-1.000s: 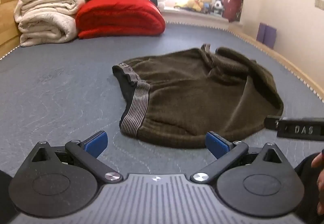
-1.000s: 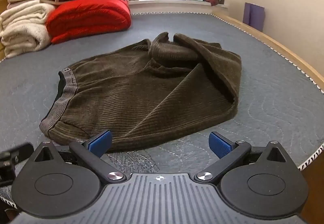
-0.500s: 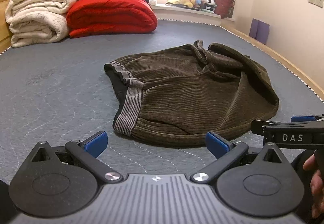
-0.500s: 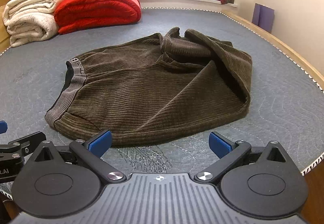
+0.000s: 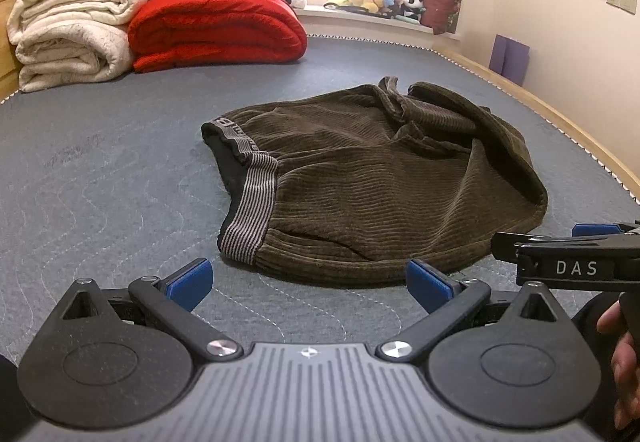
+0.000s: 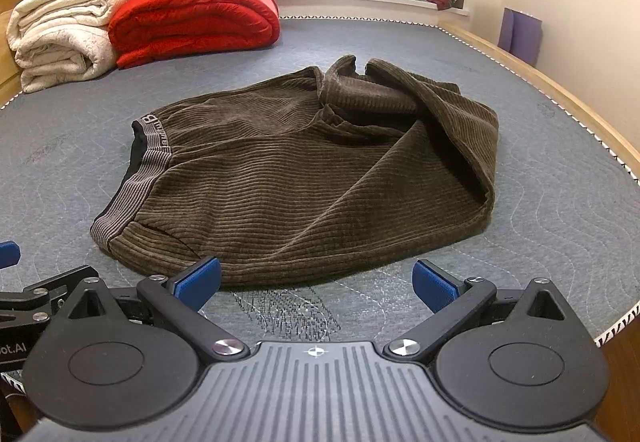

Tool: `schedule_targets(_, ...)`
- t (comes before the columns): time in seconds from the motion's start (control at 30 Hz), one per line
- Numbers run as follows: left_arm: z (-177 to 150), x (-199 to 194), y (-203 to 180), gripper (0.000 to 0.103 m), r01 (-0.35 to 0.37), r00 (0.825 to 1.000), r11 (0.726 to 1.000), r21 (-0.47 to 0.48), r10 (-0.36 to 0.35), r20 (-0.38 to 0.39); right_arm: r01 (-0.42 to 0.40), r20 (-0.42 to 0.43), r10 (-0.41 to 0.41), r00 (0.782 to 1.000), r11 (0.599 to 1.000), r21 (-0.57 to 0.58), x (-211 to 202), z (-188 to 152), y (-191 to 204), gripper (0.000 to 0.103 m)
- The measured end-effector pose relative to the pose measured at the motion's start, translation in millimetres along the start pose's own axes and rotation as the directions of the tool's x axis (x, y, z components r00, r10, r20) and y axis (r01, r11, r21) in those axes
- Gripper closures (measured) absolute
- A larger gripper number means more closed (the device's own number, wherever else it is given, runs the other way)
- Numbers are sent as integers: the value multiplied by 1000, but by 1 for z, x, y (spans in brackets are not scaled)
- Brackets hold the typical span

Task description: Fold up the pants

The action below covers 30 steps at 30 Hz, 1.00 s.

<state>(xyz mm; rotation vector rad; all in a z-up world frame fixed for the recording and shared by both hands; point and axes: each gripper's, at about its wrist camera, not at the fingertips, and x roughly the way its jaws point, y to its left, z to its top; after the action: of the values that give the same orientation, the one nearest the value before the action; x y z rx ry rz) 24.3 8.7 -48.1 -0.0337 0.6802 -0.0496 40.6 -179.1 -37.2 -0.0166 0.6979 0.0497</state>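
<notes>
Olive-brown ribbed corduroy pants with grey-striped waistband; grey quilted mattress; red folded quilt.

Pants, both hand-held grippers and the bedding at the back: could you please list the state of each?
pants: folded over in a loose bundle, flat on the mattress, ungripped
left hand-held gripper: open, empty, short of the pants
right hand-held gripper: open, empty, short of the pants
red blanket: folded
cream blankets: folded, stacked
</notes>
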Motion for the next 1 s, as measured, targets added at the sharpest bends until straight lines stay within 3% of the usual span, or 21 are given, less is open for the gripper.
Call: schedule_targets(1.0, -3, 4, -1, 0, 9, 1000, 1000, 1, -9, -9, -1, 9, 1, 1000, 1000, -6, 0, -2, 2, 2)
